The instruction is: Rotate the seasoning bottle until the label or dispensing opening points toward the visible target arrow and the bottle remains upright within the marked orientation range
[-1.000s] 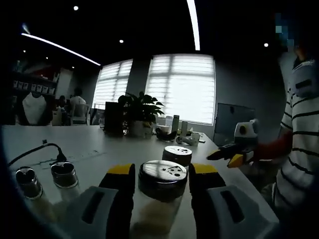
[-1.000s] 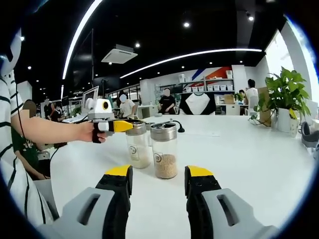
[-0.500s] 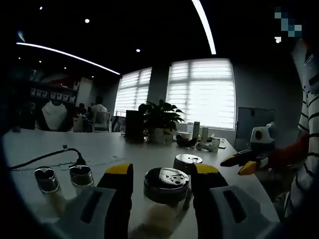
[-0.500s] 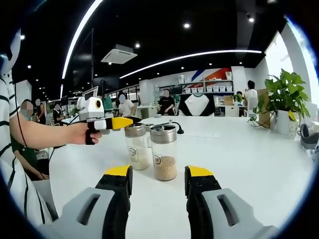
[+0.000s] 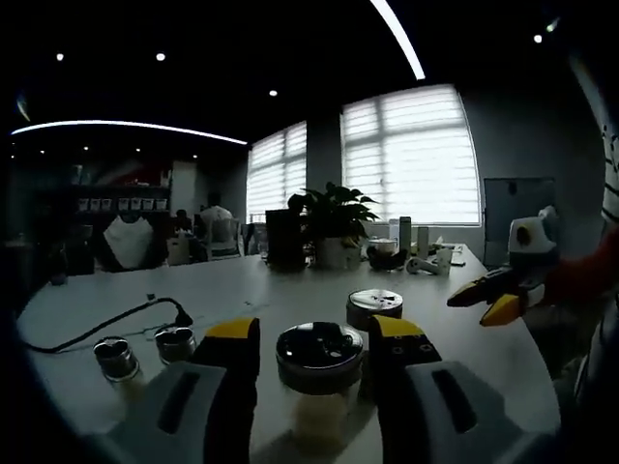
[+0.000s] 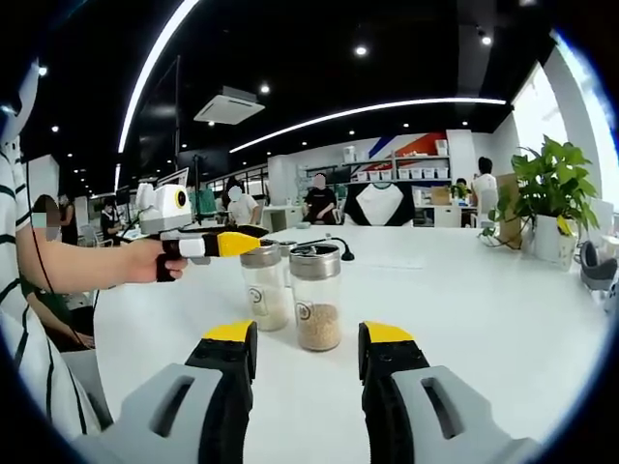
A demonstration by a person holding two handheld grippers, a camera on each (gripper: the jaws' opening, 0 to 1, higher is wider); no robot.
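Spreading across the lower half of both views is the white desk (image 6: 503, 319), and everything I handle stands on it. Upper right of the left gripper view holds a bright window with blinds (image 5: 411, 155), with a potted plant (image 5: 334, 217) below it at frame centre.

My left gripper (image 5: 314, 338) sits bottom centre of its own view, jaws apart, one on each side of the seasoning bottle (image 5: 319, 382). The bottle stands upright between them, its perforated metal cap facing up at me, its long axis vertical. Whether the pads touch the glass I cannot tell. In the right gripper view this same gripper reaches in from the left, its yellow tips level with the cap of the left bottle of the pair.

My right gripper (image 6: 305, 348) is bottom centre of its view, jaws apart and holding nothing, well short of the second bottle (image 6: 316, 297), which stands just beside the first and straight ahead.

So the left is the nearer one. I judge the turn should be about the bottle's vertical axis. I can make out no target arrow from here.

Smaller still: two little shakers (image 5: 145, 353) at lower left of the left gripper view, beside a black cable (image 5: 106, 324).
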